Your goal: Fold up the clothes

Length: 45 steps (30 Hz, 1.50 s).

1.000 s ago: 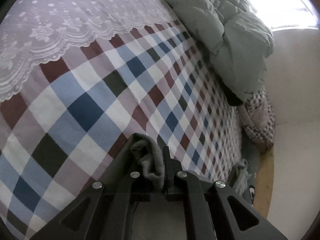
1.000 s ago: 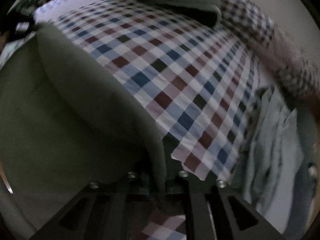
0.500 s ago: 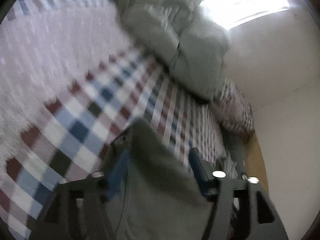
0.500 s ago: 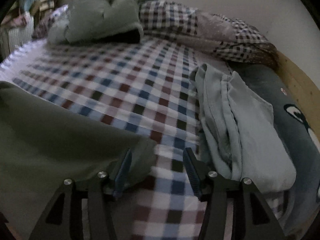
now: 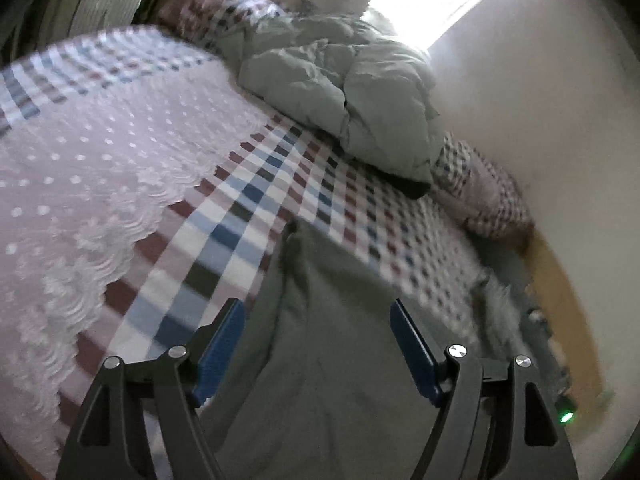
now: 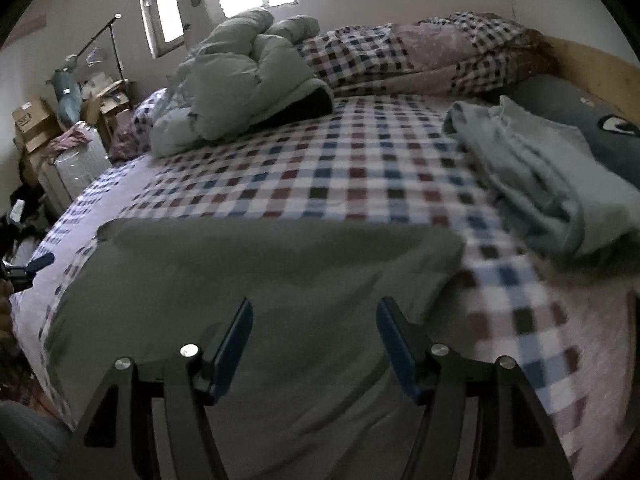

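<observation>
Across the checked bedsheet [image 6: 360,168] our olive garment [image 6: 260,280] lies flat; both left gripper [image 5: 316,340] and right gripper [image 6: 314,340] are opening above it, gripping nothing.

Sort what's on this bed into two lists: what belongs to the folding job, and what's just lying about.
Folding job:
- olive garment, spread flat on the bed
- pale blue clothes, lying to its right
- left gripper and right gripper, both opening, pads off the cloth

Lying about:
- green duvet
- checked pillows
- grey cushion
- lace cover
</observation>
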Tool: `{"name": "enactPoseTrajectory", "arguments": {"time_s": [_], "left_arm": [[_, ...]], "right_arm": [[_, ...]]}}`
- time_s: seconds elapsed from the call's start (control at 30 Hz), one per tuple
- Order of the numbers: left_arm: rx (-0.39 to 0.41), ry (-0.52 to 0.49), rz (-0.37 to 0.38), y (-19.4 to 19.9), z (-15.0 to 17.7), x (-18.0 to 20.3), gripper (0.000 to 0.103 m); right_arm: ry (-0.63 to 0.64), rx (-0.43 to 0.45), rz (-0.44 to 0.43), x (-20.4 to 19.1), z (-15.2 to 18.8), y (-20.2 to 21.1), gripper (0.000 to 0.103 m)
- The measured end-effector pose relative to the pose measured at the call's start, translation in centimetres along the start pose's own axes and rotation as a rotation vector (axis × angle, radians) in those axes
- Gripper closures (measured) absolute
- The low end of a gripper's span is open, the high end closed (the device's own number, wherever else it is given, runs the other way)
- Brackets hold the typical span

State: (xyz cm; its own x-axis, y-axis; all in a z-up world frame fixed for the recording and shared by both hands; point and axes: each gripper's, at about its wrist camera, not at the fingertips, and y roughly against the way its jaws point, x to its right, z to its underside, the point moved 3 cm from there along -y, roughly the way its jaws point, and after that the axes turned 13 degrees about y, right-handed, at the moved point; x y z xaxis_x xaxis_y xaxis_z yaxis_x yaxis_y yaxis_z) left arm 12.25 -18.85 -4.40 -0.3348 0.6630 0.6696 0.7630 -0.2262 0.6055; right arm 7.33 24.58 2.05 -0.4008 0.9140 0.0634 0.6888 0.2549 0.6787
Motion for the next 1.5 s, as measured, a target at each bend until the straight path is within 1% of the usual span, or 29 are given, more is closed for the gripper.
{"name": "enactPoseTrajectory", "arguments": {"time_s": [0.03, 0.07, 0.1, 0.17, 0.2, 0.3, 0.4, 0.5, 0.53, 0.6, 0.67, 0.83, 1.0, 1.1, 1.2, 1.37, 1.5], "left_arm": [[0.007, -0.026, -0.016, 0.4, 0.9, -0.3, 0.024], [0.0, -0.03, -0.025, 0.6, 1.6, -0.6, 0.024], [-0.007, -0.025, -0.033, 0.8, 2.3, -1.0, 0.024], [-0.02, 0.012, -0.044, 1.3, 3.5, -2.3, 0.024], [-0.026, 0.03, -0.048, 1.5, 3.9, -2.8, 0.024], [-0.026, 0.089, -0.052, 2.8, 5.2, -4.8, 0.024], [-0.01, 0.127, -0.059, 3.8, 5.8, -6.4, 0.024], [0.0, 0.233, -0.015, 4.5, 6.0, -8.7, 0.024], [0.0, 0.266, -0.001, 4.6, 6.1, -9.4, 0.024], [-0.014, 0.3, 0.023, 4.6, 6.4, -10.4, 0.024], [-0.016, 0.292, 0.056, 4.8, 6.5, -10.8, 0.024], [-0.036, 0.246, 0.054, 5.0, 7.2, -10.9, 0.024], [-0.055, 0.247, 0.049, 5.3, 8.4, -11.3, 0.024], [-0.092, 0.29, 0.043, 5.0, 9.6, -12.2, 0.024], [-0.078, 0.314, 0.06, 5.2, 10.3, -12.6, 0.024], [-0.055, 0.404, 0.095, 5.4, 11.4, -13.8, 0.024], [-0.059, 0.419, 0.082, 5.6, 12.0, -13.8, 0.024]], "right_arm": [[0.002, 0.004, -0.006, -0.6, 0.4, 0.0, 0.035], [0.016, 0.004, -0.007, -1.2, 0.8, 0.0, 0.035], [0.047, -0.007, 0.012, -1.9, 1.2, 0.0, 0.035], [0.092, -0.041, 0.083, -2.7, 2.2, 0.0, 0.035], [0.082, -0.052, 0.093, -2.6, 2.8, 0.0, 0.035], [0.022, -0.075, 0.069, -2.6, 4.2, 0.3, 0.035], [0.009, -0.073, 0.087, -2.9, 4.8, 1.1, 0.035], [0.01, -0.037, 0.106, -3.6, 4.7, 2.3, 0.034], [0.01, -0.023, 0.104, -3.9, 4.6, 2.6, 0.033], [0.014, 0.009, 0.092, -4.5, 4.4, 3.4, 0.033], [0.028, 0.037, 0.077, -5.3, 4.3, 4.0, 0.032], [0.064, 0.074, 0.039, -7.5, 4.0, 5.1, 0.03], [0.092, 0.116, -0.001, -9.7, 3.9, 5.9, 0.03], [0.14, 0.135, -0.017, -11.5, 4.0, 6.3, 0.03], [0.19, 0.147, -0.039, -13.7, 4.2, 6.4, 0.03], [0.251, 0.147, -0.076, -16.3, 4.4, 5.9, 0.029], [0.282, 0.142, -0.088, -17.4, 4.7, 5.4, 0.029]]}}
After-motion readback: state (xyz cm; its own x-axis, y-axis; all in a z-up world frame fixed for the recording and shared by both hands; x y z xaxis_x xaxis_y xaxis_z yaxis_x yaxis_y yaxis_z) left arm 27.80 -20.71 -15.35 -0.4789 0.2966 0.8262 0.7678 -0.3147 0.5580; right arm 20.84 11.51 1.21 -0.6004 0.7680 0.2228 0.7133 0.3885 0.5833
